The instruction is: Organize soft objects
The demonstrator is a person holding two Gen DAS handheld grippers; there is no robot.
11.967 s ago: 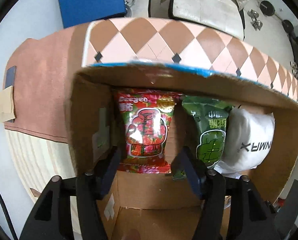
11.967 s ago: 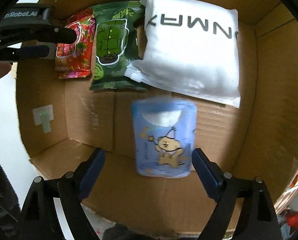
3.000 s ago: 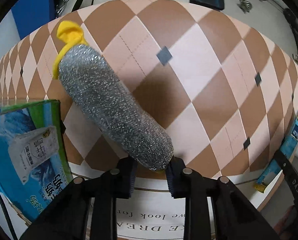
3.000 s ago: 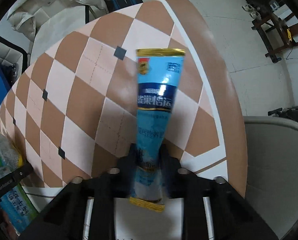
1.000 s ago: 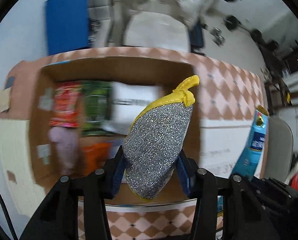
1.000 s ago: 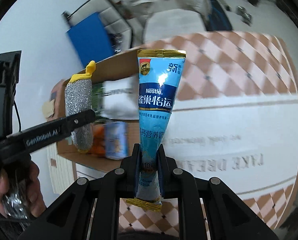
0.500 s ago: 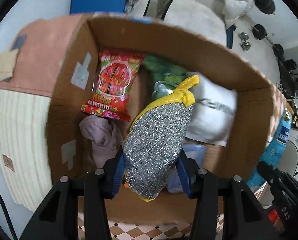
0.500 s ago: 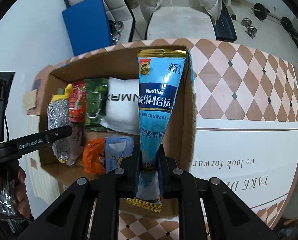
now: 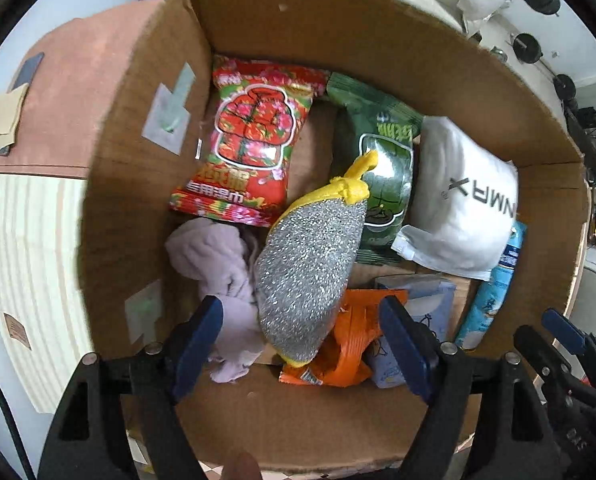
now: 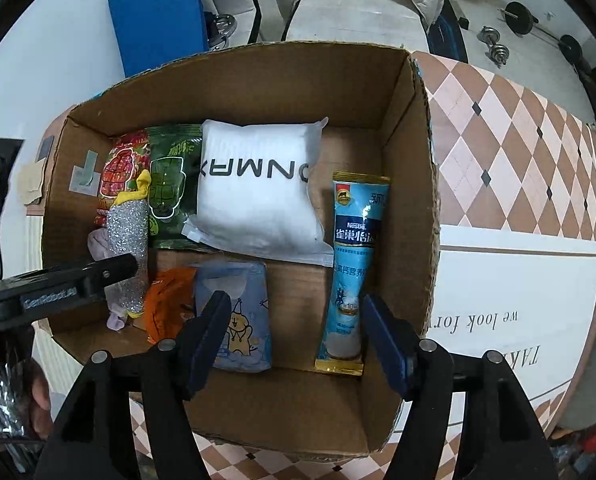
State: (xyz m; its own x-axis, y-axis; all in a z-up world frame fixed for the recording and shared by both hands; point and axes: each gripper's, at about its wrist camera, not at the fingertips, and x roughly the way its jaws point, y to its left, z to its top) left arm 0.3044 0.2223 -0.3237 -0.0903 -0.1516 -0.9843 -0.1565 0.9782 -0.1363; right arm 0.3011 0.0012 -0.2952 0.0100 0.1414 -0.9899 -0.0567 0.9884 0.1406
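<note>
Inside the box (image 10: 414,128), nearest its front wall, both the left gripper (image 9: 298,344) and right gripper (image 10: 293,340) are held spread, nothing pinched. The scrubber (image 9: 306,280) is seen lying between the left jaws over the cloth (image 9: 217,264); the blue sachet (image 10: 352,264) is laid along the box's right wall, the white pouch (image 10: 257,188) farther back.

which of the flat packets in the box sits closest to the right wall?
The long blue Nestle stick pouch, lying alone along the cardboard box's right wall; red and green packets sit far left.

Blue panel (image 10: 159,12), white padded seat (image 10: 350,20), dumbbells (image 10: 494,46) beyond the checkered tablecloth (image 10: 518,152)
</note>
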